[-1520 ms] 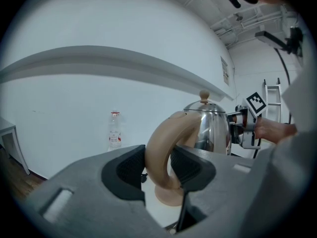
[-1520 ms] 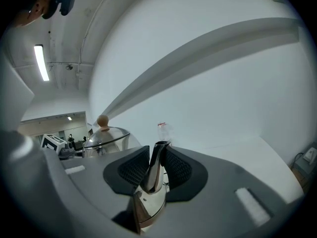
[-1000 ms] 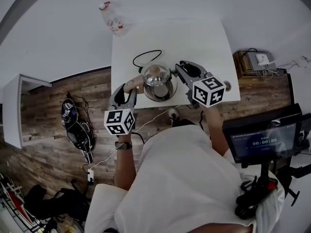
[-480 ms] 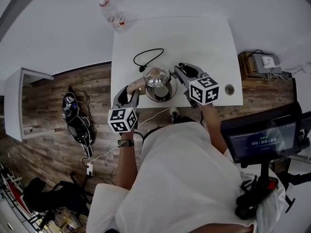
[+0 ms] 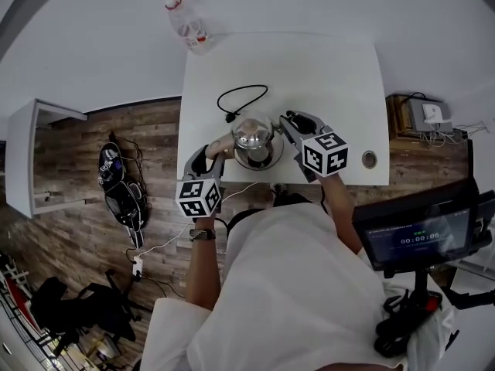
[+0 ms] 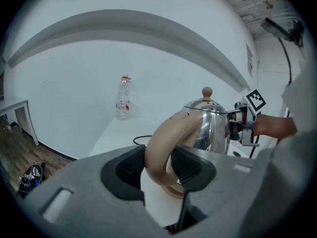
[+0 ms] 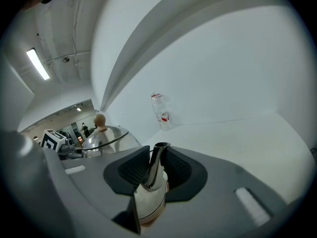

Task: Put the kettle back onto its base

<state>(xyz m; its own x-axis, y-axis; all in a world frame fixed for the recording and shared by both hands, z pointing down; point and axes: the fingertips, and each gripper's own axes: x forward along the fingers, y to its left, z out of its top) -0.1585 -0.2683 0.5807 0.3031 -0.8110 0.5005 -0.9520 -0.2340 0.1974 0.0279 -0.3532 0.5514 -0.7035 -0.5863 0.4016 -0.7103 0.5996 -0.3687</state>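
Observation:
A steel kettle (image 5: 253, 135) with a beige handle and a knobbed lid is over the near middle of the white table (image 5: 325, 76). My left gripper (image 5: 213, 151) is shut on the handle (image 6: 166, 138), as the left gripper (image 6: 158, 165) view shows. My right gripper (image 5: 292, 122) is shut on the spout (image 7: 157, 165), which stands between the jaws of the right gripper (image 7: 154, 168). A dark round rim (image 5: 261, 161), likely the base, shows under the kettle. Whether the kettle touches it is hidden. A black cord (image 5: 241, 99) loops just behind it.
A clear plastic bottle (image 5: 188, 25) with a red cap stands at the table's far left corner. A round cable hole (image 5: 369, 159) sits near the front right edge. Left of the table the floor is wooden, with a white shelf (image 5: 31, 161).
Both grippers have stayed shut on the kettle. The kettle looks slightly smaller from above, as if a little lower; it keeps its place beside the cord.

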